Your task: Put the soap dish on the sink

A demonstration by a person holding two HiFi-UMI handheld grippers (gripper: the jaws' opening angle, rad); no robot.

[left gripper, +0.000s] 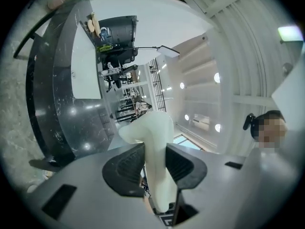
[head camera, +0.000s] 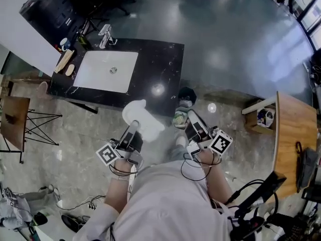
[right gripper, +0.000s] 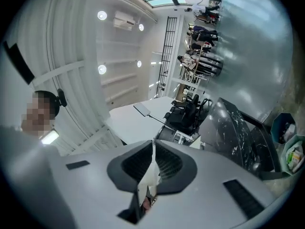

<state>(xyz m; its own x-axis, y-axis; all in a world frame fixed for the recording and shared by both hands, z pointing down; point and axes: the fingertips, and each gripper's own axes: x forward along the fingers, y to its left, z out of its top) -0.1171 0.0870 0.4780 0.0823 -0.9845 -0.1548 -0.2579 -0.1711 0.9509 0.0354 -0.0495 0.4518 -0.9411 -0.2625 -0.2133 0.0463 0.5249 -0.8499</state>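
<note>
My left gripper (head camera: 134, 130) is shut on a pale white soap dish (head camera: 143, 117), which sticks out ahead of its jaws toward the counter's near edge. In the left gripper view the soap dish (left gripper: 153, 137) stands clamped between the two dark pads of that gripper (left gripper: 155, 165). The sink is a white basin (head camera: 108, 70) set in a black marble counter (head camera: 160, 64), with a chrome faucet (head camera: 105, 35) behind it. It lies ahead of me, at the upper left in the head view. My right gripper (head camera: 193, 120) (right gripper: 153, 165) has its jaws together; only a thin pale sliver shows between them.
A wooden brush and small bottles (head camera: 65, 59) lie at the counter's left end. On the floor near its right corner are a dark bin (head camera: 187, 95) and a green-white packet (head camera: 180, 117). A wooden table (head camera: 293, 134) stands at the right, a small brown side table (head camera: 12, 122) at the left.
</note>
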